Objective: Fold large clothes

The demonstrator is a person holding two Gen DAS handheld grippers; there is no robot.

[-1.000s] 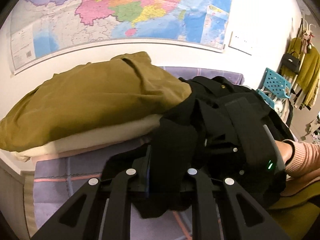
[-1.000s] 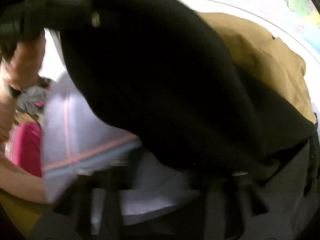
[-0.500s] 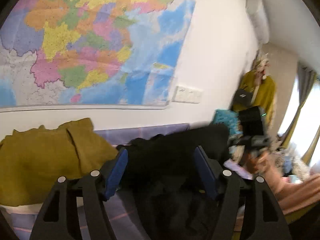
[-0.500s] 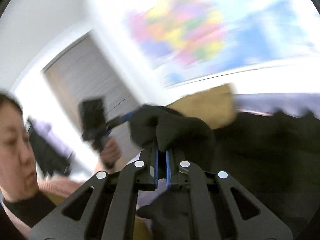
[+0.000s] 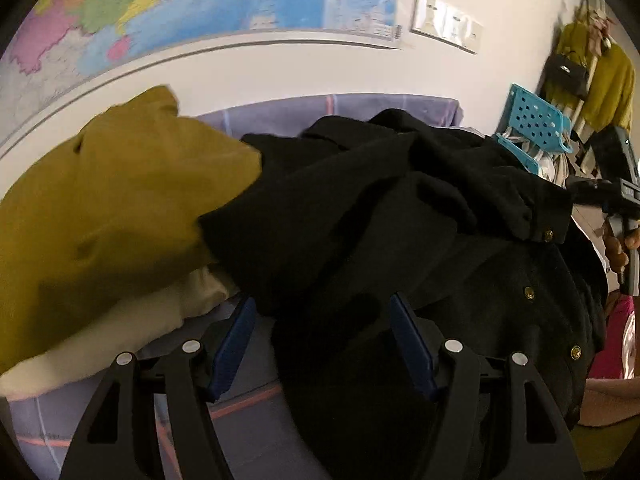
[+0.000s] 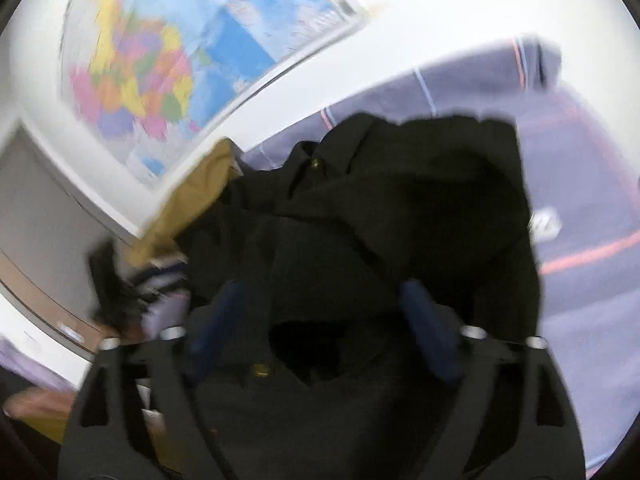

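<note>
Left wrist view, nearest: the left gripper [image 5: 323, 322] stands with its jaws apart, blue pads [image 5: 236, 344] clear of the cloth; a fold of the black coat [image 5: 400, 240] lies between them unpinched. Its jaws opened within the last second and have held that width since.

Right wrist view (motion-blurred): the right gripper [image 6: 324, 308] has just been opening; its jaws stand wide apart over the black coat [image 6: 380, 220], with cloth between the pads but no pad pressing on it.

The black coat lies in a rumpled heap on the lavender bed sheet [image 5: 248, 420], near the front edge, small gold buttons [image 5: 529, 292] running down its right-hand side. Its left margin overlaps the mustard-yellow garment [image 5: 112, 208], which tops a stack over a cream folded layer [image 5: 132, 320].

Open sheet shows at the lower left of the left view, along the far edge against the wall [image 5: 360, 108], and to the right of the coat in the right view [image 6: 592, 208].

Beyond the far right corner of the bed stands a turquoise perforated basket [image 5: 532, 128]; its contents are light-coloured and not identifiable. Above the bed hangs a wall map [image 5: 200, 8]; at far right, yellow garments and a black handbag [image 5: 566, 74] hang from a rack.
</note>
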